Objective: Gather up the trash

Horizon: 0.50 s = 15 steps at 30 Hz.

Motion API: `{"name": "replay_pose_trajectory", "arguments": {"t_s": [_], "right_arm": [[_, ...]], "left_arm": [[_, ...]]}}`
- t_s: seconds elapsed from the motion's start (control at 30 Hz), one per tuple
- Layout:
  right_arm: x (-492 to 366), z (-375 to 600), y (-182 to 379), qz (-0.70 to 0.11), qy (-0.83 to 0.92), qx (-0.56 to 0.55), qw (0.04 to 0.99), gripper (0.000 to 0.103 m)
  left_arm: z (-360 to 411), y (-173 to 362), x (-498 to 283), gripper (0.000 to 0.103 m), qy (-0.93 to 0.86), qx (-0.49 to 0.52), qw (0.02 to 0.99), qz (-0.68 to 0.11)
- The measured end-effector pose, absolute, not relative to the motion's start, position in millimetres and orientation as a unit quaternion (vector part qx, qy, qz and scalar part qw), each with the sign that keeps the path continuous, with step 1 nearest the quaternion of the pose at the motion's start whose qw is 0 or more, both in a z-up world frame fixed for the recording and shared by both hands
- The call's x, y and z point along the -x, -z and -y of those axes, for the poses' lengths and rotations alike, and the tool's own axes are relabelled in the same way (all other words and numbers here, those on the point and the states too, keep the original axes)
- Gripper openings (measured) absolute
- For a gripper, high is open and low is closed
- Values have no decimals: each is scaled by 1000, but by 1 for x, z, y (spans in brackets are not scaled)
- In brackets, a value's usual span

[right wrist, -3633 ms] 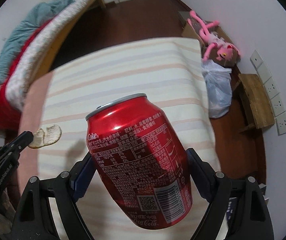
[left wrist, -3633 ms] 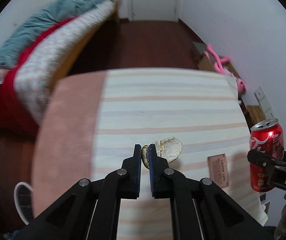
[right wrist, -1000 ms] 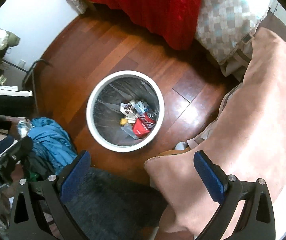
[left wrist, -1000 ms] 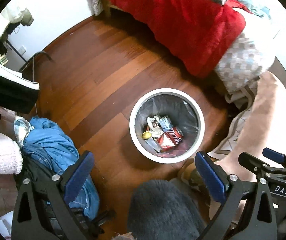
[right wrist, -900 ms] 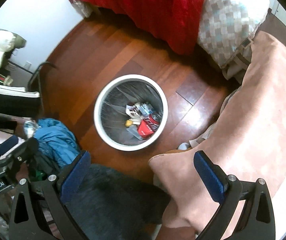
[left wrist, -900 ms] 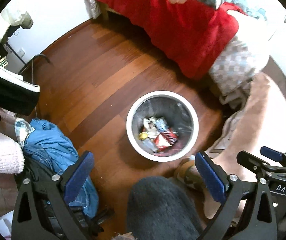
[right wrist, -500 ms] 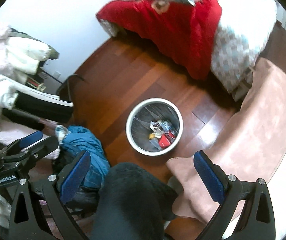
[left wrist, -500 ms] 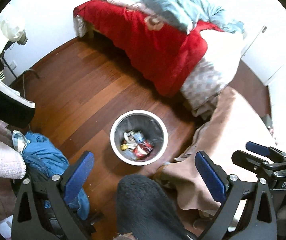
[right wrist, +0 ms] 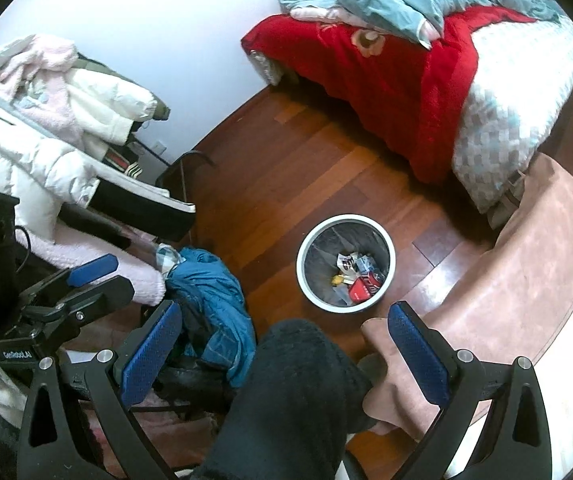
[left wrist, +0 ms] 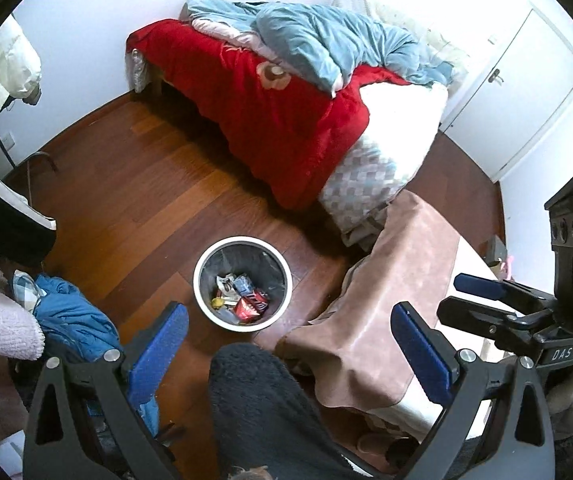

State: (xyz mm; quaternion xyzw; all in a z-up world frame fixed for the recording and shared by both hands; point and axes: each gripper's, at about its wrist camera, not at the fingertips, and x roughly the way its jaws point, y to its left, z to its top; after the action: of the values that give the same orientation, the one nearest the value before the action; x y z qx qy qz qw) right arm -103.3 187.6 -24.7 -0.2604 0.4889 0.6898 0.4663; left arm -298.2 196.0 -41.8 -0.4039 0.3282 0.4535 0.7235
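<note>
A round white trash bin (left wrist: 199, 280) with a dark liner stands on the wooden floor; it also shows in the right wrist view (right wrist: 382, 240). Inside lie a red cola can (left wrist: 251, 305), also in the right wrist view (right wrist: 362, 287), and several wrappers. My left gripper (left wrist: 288, 350) is open and empty, high above the bin. My right gripper (right wrist: 282, 350) is open and empty, also high above it. Each gripper shows in the other's view: the right one (left wrist: 486, 300) and the left one (right wrist: 86, 276).
A bed with a red blanket (left wrist: 270, 120) stands beyond the bin. A table under a pink-brown cloth (left wrist: 398, 280) is at the right. A blue jacket (right wrist: 210, 292) and piled coats (right wrist: 46, 128) lie at the left. The person's dark-clad leg (right wrist: 294, 392) is below.
Both grippers let go of the can and the scrap, which now lie in the bin. Over the last second both have risen away from the bin, which looks smaller.
</note>
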Motion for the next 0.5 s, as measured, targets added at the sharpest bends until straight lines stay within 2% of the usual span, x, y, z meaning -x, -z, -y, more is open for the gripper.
{"name": "replay_pose_trajectory", "arguments": {"t_s": [0.5], "right_arm": [[109, -184, 7, -483, -697, 269, 456, 103]], "left_arm": [[-190, 33, 299, 103, -449, 407, 730, -316]]}}
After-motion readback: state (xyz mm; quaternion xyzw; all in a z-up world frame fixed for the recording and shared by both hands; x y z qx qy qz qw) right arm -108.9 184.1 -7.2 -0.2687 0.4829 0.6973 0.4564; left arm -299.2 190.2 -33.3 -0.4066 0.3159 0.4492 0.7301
